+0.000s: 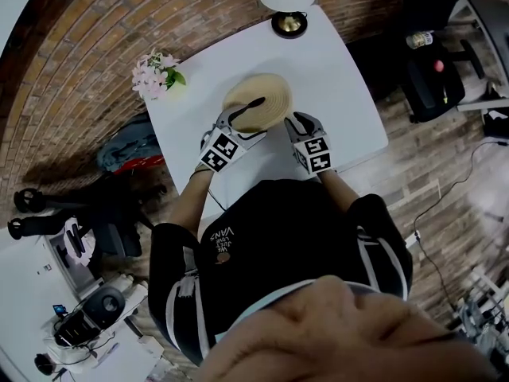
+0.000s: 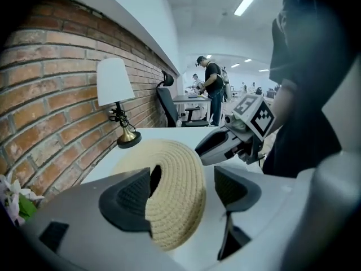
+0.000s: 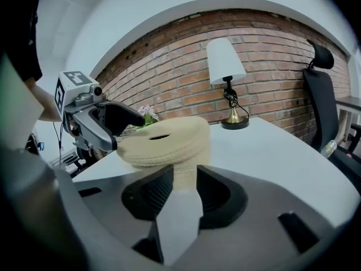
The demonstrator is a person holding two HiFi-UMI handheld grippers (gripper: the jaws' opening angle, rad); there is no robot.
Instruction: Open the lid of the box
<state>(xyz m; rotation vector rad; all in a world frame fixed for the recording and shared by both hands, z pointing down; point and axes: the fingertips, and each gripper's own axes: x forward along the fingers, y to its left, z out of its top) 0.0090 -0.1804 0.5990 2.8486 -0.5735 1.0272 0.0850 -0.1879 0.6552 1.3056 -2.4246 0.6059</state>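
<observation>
I have the woven box (image 1: 258, 102) at the middle of the white table (image 1: 342, 94). The lamp (image 1: 288, 6) is at its 12 o'clock and the pink flowers (image 1: 157, 74) are at its 10 o'clock. The box is round and straw-coloured, coiled in concentric rings.

Its lid (image 2: 169, 208) is tipped up on edge. It shows its ringed face and a dark slot near the rim.

My left gripper (image 2: 183, 188) comes in from the box's 7 o'clock. Its jaws are spread wide, with the tilted lid between them. The lid lies against the left pad and stands clear of the right one, so nothing is clamped.

My right gripper (image 3: 183, 193) sits at the box's 4 o'clock. Its jaws are only partly apart, with a strip of the woven edge in the gap. As far as I can see, the pads flank it closely rather than pinch it.
</observation>
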